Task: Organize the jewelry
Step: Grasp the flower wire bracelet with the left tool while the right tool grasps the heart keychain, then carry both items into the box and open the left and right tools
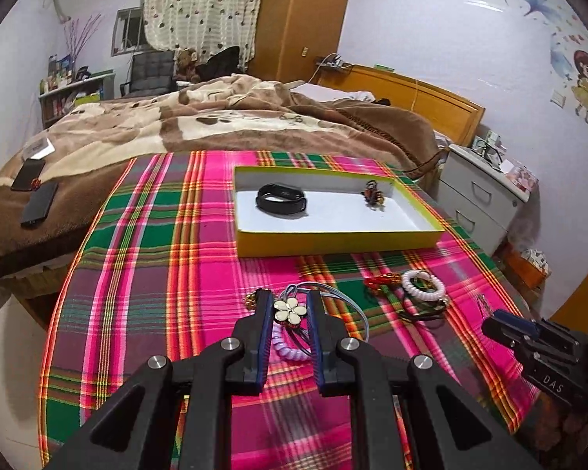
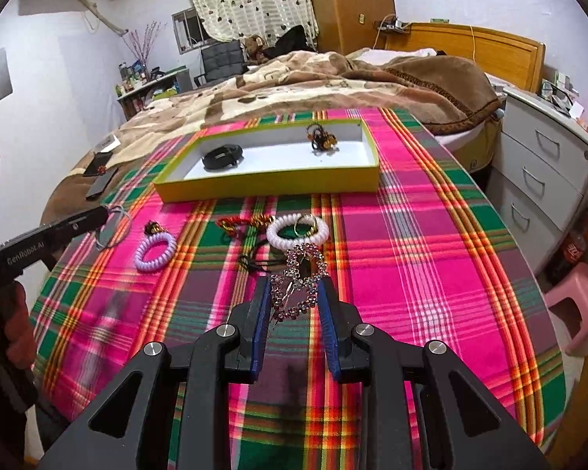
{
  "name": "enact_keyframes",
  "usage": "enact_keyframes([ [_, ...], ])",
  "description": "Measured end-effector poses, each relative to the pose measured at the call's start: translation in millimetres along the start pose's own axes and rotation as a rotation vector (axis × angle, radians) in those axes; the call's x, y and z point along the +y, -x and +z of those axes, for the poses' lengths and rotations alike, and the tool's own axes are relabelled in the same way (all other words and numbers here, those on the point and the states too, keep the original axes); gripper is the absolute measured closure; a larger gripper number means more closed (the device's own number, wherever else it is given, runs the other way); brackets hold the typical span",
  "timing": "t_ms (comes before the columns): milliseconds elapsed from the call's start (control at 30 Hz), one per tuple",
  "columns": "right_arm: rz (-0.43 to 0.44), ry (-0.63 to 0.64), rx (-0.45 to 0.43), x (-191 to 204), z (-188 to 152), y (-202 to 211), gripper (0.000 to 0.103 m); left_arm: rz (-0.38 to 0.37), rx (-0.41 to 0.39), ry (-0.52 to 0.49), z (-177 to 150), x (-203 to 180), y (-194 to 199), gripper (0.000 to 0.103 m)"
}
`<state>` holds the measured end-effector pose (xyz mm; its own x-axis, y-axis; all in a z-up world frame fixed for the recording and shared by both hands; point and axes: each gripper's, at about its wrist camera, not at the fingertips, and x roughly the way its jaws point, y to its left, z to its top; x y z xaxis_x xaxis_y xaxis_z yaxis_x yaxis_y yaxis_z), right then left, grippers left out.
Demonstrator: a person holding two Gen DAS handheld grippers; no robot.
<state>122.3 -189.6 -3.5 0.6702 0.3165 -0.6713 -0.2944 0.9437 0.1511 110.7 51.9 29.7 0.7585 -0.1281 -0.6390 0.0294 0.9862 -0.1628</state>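
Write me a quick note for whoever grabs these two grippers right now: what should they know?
Left gripper: shut on the flower hair tie.
Right gripper: shut on the rhinestone clip.
Box: black band and a small dark ornament already inside.
Still on the cloth: purple coil, white coil, red-gold piece, black ties.
Next, probably: drop both held pieces in the box.

Plaid-clothed table (image 2: 431, 235), yellow tray (image 2: 270, 186), lilac coil tie (image 2: 155, 252), white coil tie (image 2: 297, 232)
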Motion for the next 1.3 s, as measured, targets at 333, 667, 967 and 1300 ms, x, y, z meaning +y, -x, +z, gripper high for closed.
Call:
enact_keyframes([
  [333, 0.014, 0.02, -0.04, 4.4, 17.2, 6.4, 0.078, -0.028, -0.027, -0.037, 7.1, -18.7, 8.7, 0.086],
  [667, 0.019, 0.051, -0.054, 9.1, 35.5, -2.7, 0.078, -0.028, -0.037, -0.062, 21.3, -28.0, -0.3, 0.086],
  [967, 0.016, 0.071, -0.065, 9.4, 57.1, -17.5, 0.078, -0.015, -0.047, -0.083, 41.5, -29.5, -15.9, 0.086],
  [1300, -0.001, 0.082, -0.069, 3.9, 87.6, -42.5, 0.078, -0.009, -0.057, -0.117, 73.3, -33.4, -45.9, 0.086],
])
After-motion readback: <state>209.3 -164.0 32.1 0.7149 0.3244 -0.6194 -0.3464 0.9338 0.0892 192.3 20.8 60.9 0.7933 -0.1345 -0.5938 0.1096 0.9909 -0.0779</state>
